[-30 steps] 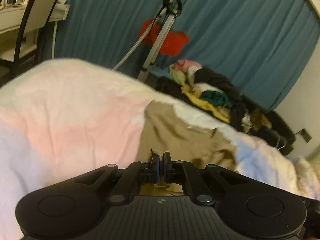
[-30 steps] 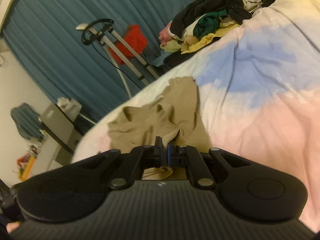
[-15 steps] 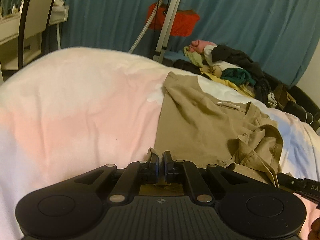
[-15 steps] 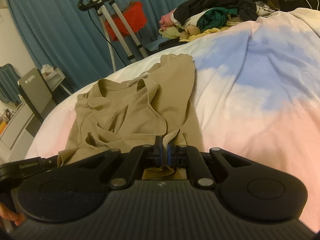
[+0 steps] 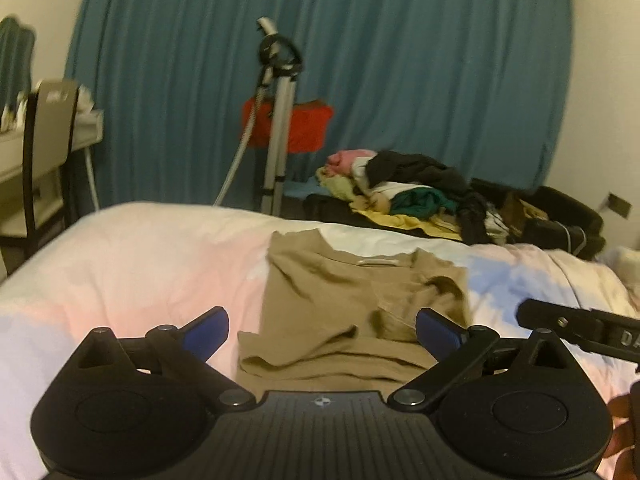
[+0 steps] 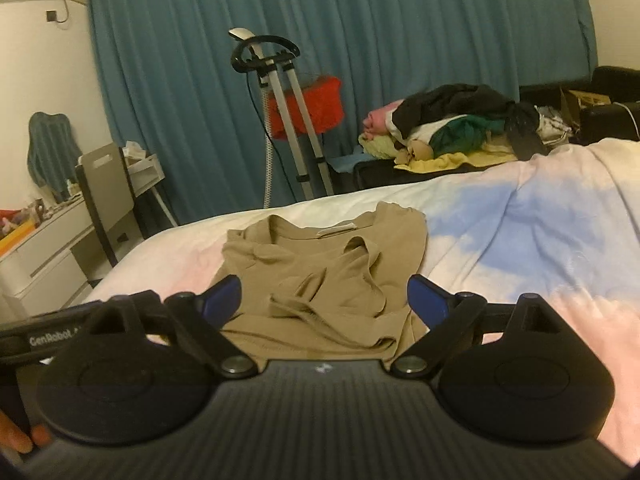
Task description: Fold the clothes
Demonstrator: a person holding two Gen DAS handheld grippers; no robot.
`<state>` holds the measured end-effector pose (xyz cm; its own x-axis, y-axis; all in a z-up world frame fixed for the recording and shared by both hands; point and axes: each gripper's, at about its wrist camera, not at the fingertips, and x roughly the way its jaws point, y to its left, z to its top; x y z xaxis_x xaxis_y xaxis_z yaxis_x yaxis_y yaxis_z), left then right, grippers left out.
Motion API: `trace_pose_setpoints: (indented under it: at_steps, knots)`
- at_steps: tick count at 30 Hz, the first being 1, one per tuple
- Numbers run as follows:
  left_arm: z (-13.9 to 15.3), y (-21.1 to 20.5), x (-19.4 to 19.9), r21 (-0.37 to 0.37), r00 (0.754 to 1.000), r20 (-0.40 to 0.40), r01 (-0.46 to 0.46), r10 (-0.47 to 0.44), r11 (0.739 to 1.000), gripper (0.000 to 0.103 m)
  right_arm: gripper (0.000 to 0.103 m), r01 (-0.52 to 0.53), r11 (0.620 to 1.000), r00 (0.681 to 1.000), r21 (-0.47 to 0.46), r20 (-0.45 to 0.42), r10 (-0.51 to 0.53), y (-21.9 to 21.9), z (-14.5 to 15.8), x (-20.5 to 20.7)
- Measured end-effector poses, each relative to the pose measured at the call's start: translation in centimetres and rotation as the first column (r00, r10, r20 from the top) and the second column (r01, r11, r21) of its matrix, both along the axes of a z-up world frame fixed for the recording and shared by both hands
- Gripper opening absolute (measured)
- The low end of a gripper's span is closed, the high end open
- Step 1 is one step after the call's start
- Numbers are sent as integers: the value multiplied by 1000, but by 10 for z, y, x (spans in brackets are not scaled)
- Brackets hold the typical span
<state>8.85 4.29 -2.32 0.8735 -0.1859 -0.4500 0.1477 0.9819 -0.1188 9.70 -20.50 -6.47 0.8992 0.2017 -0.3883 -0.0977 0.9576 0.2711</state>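
Black left gripper (image 6: 24, 338) lettered "GenRobot", tan shirt (image 6: 332, 276), small white neck label (image 6: 338, 230)

The T-shirt (image 6: 332, 276) is a plain khaki tan with a pale label at its neck. It lies on a bed cover (image 6: 520, 240) dyed in soft patches of pink, white and sky blue. The curtain (image 6: 360, 40) behind is teal. The left tool (image 5: 322, 334) and right tool (image 6: 324, 300) are black with blue fingertip pads (image 6: 426, 300). The clothes pile (image 6: 452, 128) mixes black, green, yellow, pink and white. A bright red basket (image 6: 312, 108) sits behind a silver stand (image 6: 296, 120).
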Motion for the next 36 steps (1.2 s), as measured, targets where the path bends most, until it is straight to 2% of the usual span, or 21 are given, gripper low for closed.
trace_pose_setpoints:
  at_steps: [4,11,14,17,20,23,25,28,30,33,36]
  knots:
    - [6,-10,-20,44,998,23,50,-51,998,101,91,28,999,1000,-17,0,-28,0,1,-21]
    - [12,-11,-34,77,998,34,52,-55,996,102,91,55,998,999,-33,0,-55,3,-3,-46]
    - [11,-8,-39,42,997,-23,70,-69,997,102,91,61,998,998,-28,-13,-61,3,-7,-52]
    - [3,1,-45,-79,986,-137,83,-93,993,102,91,69,997,997,-20,-37,-69,3,-13,-59]
    - [-13,8,-49,-202,957,-263,71,-124,977,102,91,72,997,993,13,-90,-70,1,-22,-63]
    - [-34,12,-48,-273,915,-381,23,-130,962,101,91,79,996,987,37,-145,-73,-1,-30,-65]
    - [-51,18,-42,-314,878,-463,-34,-122,949,99,91,89,995,982,53,-171,-79,-2,-34,-66]
    - [-77,27,-33,-361,808,-577,-123,-118,924,95,91,106,991,976,86,-202,-87,-5,-39,-67]
    - [-92,34,-27,-386,768,-630,-180,-116,905,93,91,114,987,972,114,-217,-87,-6,-41,-68]
    - [-104,50,-20,-438,748,-656,-274,-97,856,89,91,122,979,967,164,-240,-81,-9,-44,-68]
    - [-108,66,-18,-466,761,-647,-349,-44,813,78,91,118,956,958,268,-286,-38,-8,-51,-69]
